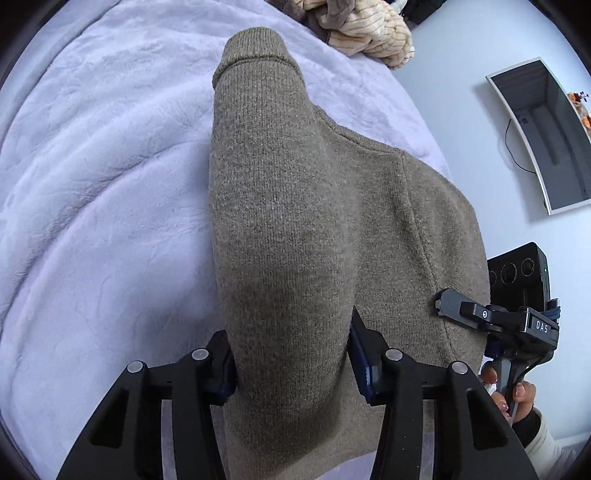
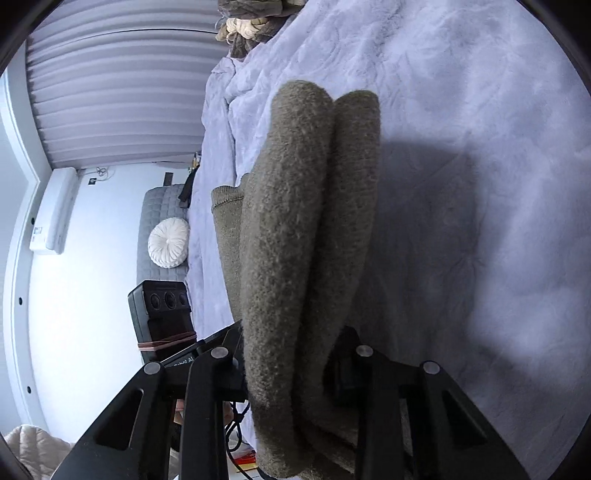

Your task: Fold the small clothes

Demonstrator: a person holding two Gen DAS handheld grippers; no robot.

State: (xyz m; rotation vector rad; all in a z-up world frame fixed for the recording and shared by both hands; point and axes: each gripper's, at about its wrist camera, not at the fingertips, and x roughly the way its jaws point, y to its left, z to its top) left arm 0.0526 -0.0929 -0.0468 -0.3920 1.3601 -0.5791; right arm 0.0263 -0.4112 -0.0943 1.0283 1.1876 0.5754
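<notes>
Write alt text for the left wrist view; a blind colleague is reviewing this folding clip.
The left gripper is shut on a grey-brown knit sweater, whose sleeve runs away from the camera, cuff farthest, over a pale lilac plush blanket. At right, the right gripper meets the sweater's edge. Crumpled clothes lie at the top.

Bed, pale lilac fleece blanket — brown knit sweater partly draped on it — clothes heap at far edge.
</notes>
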